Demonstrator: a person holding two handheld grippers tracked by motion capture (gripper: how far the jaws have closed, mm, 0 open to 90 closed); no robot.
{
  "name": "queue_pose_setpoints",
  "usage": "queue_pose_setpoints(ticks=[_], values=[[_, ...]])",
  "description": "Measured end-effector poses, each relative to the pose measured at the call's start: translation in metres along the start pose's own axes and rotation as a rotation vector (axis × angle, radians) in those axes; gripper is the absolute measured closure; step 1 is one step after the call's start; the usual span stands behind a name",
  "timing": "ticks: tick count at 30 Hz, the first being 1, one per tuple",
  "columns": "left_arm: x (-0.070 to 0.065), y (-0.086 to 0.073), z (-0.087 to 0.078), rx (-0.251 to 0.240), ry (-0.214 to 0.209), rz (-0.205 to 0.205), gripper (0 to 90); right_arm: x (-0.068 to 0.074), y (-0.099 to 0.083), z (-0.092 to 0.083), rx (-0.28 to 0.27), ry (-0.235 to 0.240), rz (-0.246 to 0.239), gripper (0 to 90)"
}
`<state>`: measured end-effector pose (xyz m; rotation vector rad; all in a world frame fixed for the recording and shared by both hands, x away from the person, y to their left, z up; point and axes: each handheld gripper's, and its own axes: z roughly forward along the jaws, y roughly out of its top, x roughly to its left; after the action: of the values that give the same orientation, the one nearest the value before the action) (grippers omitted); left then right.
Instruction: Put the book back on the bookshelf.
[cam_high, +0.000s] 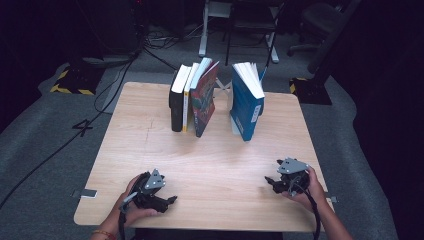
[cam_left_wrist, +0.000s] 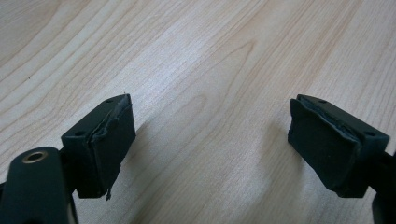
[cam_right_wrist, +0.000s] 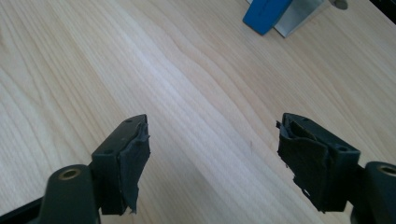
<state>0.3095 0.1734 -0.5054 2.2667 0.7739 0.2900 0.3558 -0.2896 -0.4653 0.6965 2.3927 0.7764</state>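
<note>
Near the table's front left corner, a hand holds my left gripper (cam_high: 171, 199), which is open with nothing between its jaws. The left gripper view looks down past its pads (cam_left_wrist: 109, 144) onto bare wood. My right gripper (cam_high: 270, 181) sits at the front right, also open and empty (cam_right_wrist: 212, 123). At the back of the wooden table (cam_high: 150, 150) stand a black book (cam_high: 176, 102), a thin yellow-spined book (cam_high: 186, 107) and a red-covered book (cam_high: 205, 97) that leans on them. To their right a blue book (cam_high: 246, 102) stands tilted; its corner (cam_right_wrist: 266, 11) appears in the right gripper view.
A pale metal piece (cam_right_wrist: 301, 14) stands beside the blue book. Past the table, on the grey floor, are cables (cam_high: 100, 100), chair legs (cam_high: 240, 45) and yellow-black striped blocks (cam_high: 72, 82). Bare wood lies between the grippers and the books.
</note>
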Motion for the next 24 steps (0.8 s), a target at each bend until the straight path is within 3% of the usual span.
queue_pose_setpoints(ticks=[7, 9, 13, 20, 24], values=[[0.000, 0.000, 0.000, 0.000, 0.000, 0.000, 14.9, 0.001, -0.020, -0.006, -0.006, 0.007, 0.016, 24.6], [0.000, 0.000, 0.000, 0.000, 0.001, -0.001, 14.9, 0.000, -0.033, -0.011, -0.013, 0.037, 0.052, 27.3], [0.000, 0.000, 0.000, 0.000, 0.003, -0.002, 14.9, -0.001, -0.043, -0.015, -0.030, 0.047, 0.075, 26.5], [0.000, 0.000, 0.000, 0.000, 0.004, -0.004, 14.9, -0.003, -0.072, -0.019, -0.048, 0.080, 0.159, 25.4], [0.000, 0.000, 0.000, 0.000, 0.005, -0.004, 14.9, -0.005, -0.086, -0.023, -0.080, 0.099, 0.238, 23.4]])
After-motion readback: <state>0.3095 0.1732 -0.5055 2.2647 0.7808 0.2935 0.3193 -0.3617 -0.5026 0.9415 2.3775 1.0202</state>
